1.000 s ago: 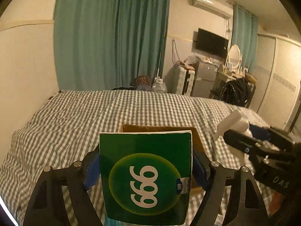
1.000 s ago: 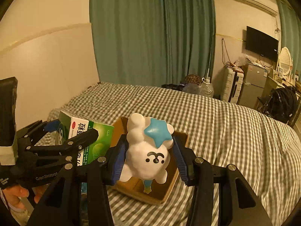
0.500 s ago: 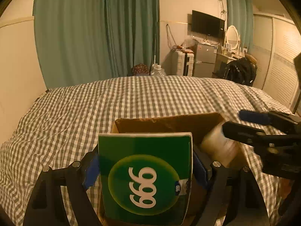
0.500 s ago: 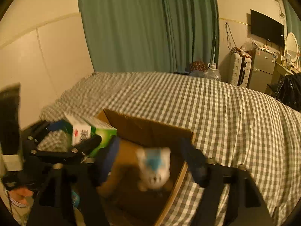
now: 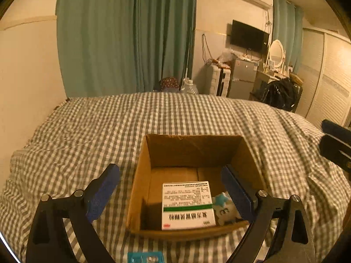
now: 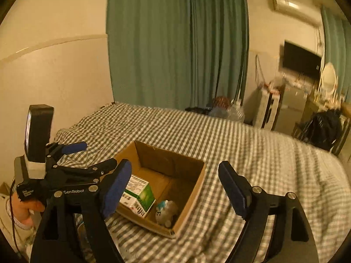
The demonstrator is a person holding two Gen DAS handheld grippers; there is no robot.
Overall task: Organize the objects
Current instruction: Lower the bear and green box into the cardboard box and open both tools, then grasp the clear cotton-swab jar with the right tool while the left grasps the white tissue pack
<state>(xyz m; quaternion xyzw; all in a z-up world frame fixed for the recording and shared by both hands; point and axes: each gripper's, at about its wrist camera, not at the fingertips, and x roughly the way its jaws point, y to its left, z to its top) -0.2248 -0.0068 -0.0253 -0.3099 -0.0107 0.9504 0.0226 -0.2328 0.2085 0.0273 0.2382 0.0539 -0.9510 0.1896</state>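
Resting in box: green-and-white cardboard medicine carton (image 5: 187, 205) lies flat on the floor of the open brown cardboard box (image 5: 142, 175), printed side up, so it takes little room.
Toy: small white plush figure with a blue star (image 6: 165, 211) sits just beside the carton, in the box's near right corner.
Left gripper (image 5: 170, 194): spread wide, empty, above the box.
Right gripper (image 6: 175, 188): spread wide too, holding nothing.
Box site: on the grey-and-white checked bedspread (image 5: 87, 131), within reach of both claws.
Judgement: both items look deposited.
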